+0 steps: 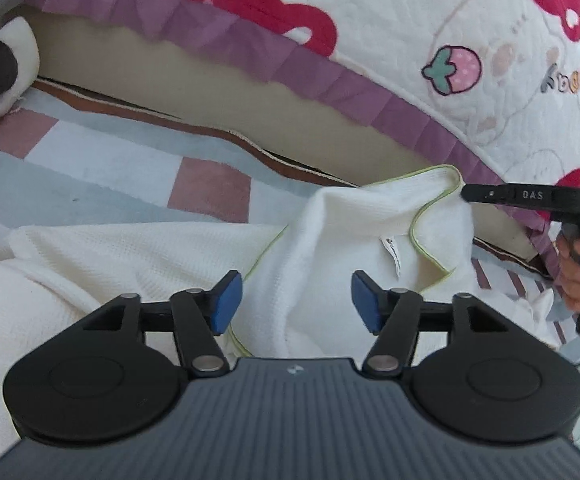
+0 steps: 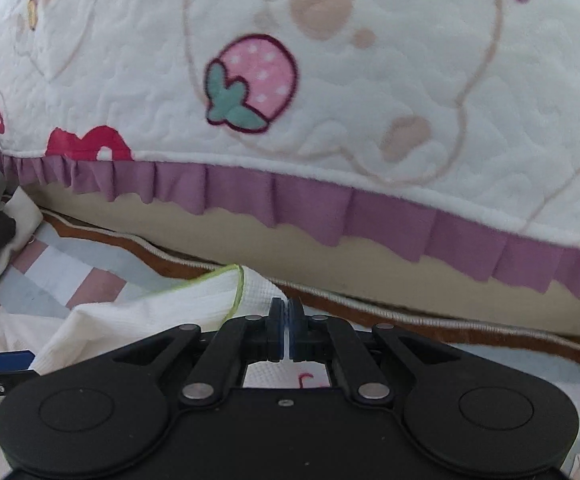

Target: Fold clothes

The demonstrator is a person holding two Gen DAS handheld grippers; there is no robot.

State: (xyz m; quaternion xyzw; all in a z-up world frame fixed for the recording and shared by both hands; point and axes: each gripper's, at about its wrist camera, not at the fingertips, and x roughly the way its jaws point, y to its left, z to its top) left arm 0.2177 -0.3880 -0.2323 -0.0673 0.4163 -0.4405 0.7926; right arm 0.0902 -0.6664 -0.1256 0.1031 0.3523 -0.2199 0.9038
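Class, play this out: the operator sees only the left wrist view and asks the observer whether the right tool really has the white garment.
Operator: Its tip meets the cloth, but is it pinching?
Observer: Yes. The right tool is shut on the white garment, with fabric between the blue pads.
Operator: Where on the garment?
Observer: Just right of the green-trimmed edge.
Operator: What lies ahead of it?
Observer: The quilt's purple ruffle, with a pink strawberry above.
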